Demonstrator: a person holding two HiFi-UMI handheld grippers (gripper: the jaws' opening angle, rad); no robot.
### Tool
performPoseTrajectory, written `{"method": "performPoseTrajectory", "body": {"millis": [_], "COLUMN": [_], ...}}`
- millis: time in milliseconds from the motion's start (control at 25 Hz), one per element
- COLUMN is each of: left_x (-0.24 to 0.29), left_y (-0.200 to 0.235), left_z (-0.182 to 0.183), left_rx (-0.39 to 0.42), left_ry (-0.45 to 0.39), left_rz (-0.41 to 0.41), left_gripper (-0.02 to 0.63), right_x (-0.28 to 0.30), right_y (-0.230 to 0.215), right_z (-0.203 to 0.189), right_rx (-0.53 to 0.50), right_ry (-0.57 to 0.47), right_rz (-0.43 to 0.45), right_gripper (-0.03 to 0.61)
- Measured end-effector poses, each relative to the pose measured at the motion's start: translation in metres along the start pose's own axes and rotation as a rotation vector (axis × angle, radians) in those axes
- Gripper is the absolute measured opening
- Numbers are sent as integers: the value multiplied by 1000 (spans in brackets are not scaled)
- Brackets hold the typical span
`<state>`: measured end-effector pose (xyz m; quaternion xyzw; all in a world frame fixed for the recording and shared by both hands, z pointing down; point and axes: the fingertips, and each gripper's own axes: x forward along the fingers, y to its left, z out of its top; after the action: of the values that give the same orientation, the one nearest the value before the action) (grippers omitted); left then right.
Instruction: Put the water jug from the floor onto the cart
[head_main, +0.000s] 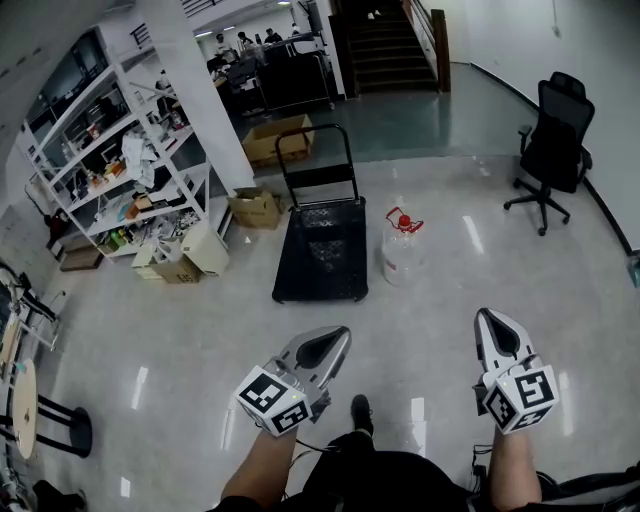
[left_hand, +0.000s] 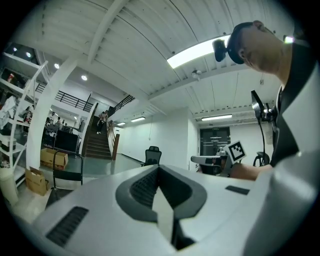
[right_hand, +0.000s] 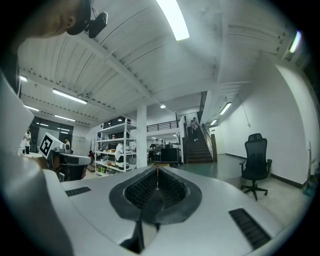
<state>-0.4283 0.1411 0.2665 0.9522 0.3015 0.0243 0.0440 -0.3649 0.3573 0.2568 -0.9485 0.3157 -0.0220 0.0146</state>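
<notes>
Nothing of the job is done yet, as far as I can see. The water jug (head_main: 402, 250), clear with a red cap and a red carry handle, stands upright on the floor just beside the cart's (head_main: 322, 258) right edge, near the front end of the deck, away from the push handle. The cart's black deck is bare. The person stands on the near side of the cart, well apart from it, with both tools held out level in front. The left gripper (head_main: 332, 343) points roughly toward the cart's near end and the right gripper (head_main: 492, 328) is further over to the jug's side. Both have their jaws pressed together with nothing between them, which their own views show plainly: the left gripper's pads meet in a closed seam, and so do the right gripper's. Neither is anywhere near the jug. An office chair (head_main: 551, 140) sits well off beyond the jug's side of the cart, and cardboard boxes (head_main: 256, 207) lie on the cart's other side by the shelves; none of it blocks the way. I'd say everything is left to do: close the gap, open a jaw, take the jug by its handle or neck, lift it and set it on the deck.
</notes>
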Motion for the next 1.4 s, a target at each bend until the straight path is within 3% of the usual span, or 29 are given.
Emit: {"method": "performPoseTrajectory", "body": {"millis": [160,360,480,600,920,1400], "left_x": [27,59,80,104,165,338], "left_y": [58,155,204,241,286,328], "left_z": [5,21,25,26,17,31], "left_rx": [20,-21,10,-17,-61,-20], "left_ry": [-39,-42,-44,-49,-30,43], "left_rz": [-38,-74,-94,-101,-132,-83], "left_gripper": [2,2,2,2,2,2], "right_x": [64,156,203,243,323,440], "right_y": [-14,-22,-23,-25,-54,-197], "right_z": [-5,1,9,12,6,5], "right_rx": [12,34,15,0,1,54], "right_ry": [11,52,62,84,107,52], "right_rz": [-44,-107,-108,-107,-74,36], "right_gripper": [3,3,3,3,3,3]}}
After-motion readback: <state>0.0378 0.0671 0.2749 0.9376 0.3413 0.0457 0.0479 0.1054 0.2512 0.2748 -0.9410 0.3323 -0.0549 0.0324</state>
